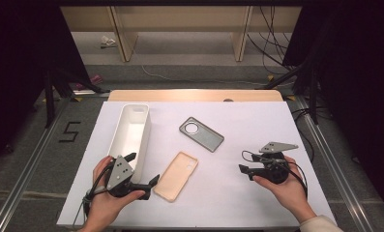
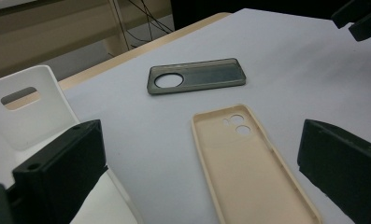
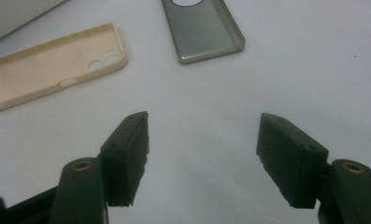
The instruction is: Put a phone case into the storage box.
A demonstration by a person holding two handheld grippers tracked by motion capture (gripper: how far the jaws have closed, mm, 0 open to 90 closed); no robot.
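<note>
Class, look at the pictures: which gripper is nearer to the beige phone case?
Left. The left gripper sits right beside the beige phone case, at its near left edge; the right gripper is farther off, across bare table.

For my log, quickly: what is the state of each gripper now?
Left gripper: open, holding nothing.
Right gripper: open, holding nothing.

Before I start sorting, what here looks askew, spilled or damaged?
Nothing stands out. The beige phone case and grey phone case lie flat, open side up, apart on the white table; the white bin sits upright and looks empty.
</note>
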